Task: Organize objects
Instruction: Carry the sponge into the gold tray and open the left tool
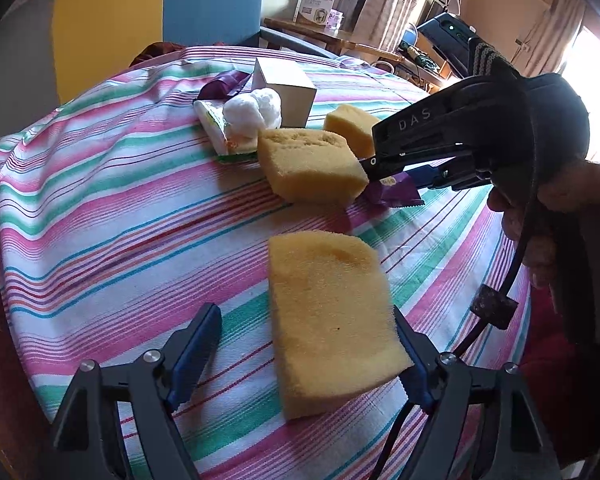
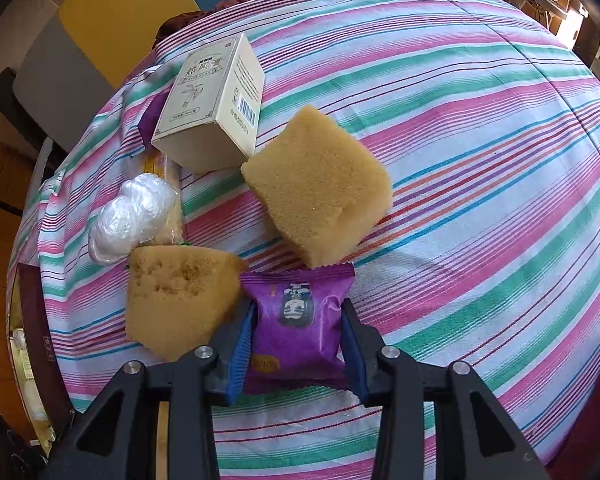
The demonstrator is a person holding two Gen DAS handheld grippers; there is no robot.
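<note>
The striped-cloth counter (image 1: 100, 200) is carrying three sponges, two purple packets, one box (image 2: 212, 108). The right tool (image 2: 298, 340) is clamping a purple packet (image 2: 296, 312); the left tool (image 1: 308, 344) is spreading apart around the nearest sponge (image 1: 328, 316).

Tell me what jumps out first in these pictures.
The purple snack packet sits between the right gripper fingers, near the table's edge. Yellow sponges dominate the striped tablecloth: one large sponge lies between the open left gripper fingers.
</note>
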